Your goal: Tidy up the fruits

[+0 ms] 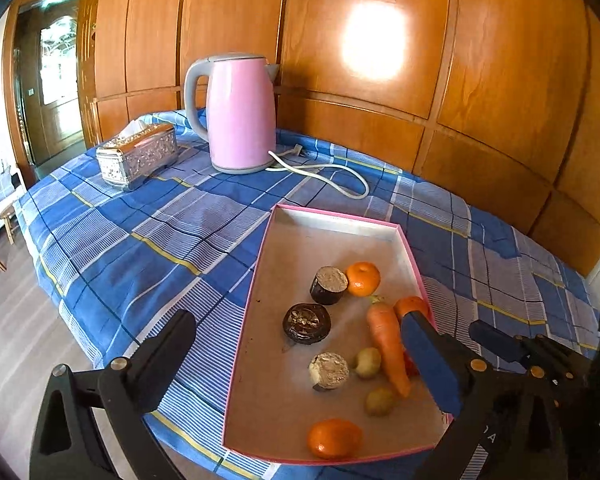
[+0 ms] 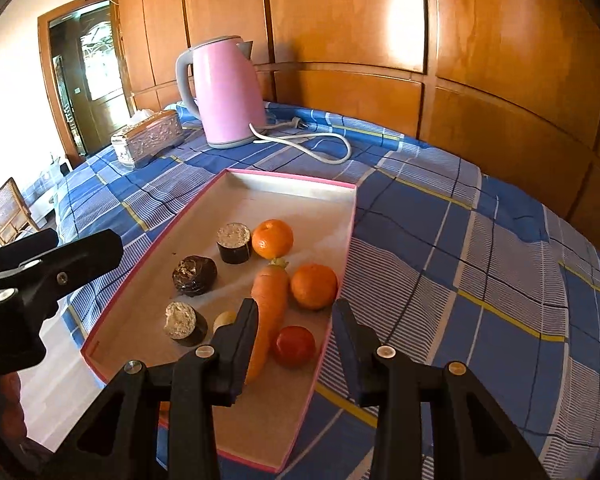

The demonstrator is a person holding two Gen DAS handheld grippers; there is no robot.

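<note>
A pink-rimmed cardboard tray lies on the blue checked cloth. It holds a carrot, three mandarins, a red tomato, two small yellow-green fruits and three dark foil-topped pieces. My left gripper is open and empty above the tray's near part. My right gripper is open, its fingers either side of the carrot and tomato, gripping nothing.
A pink kettle with a white cord stands at the back of the table. A silver tissue box sits to its left. A wooden panel wall runs behind. The table edge drops to the floor on the left.
</note>
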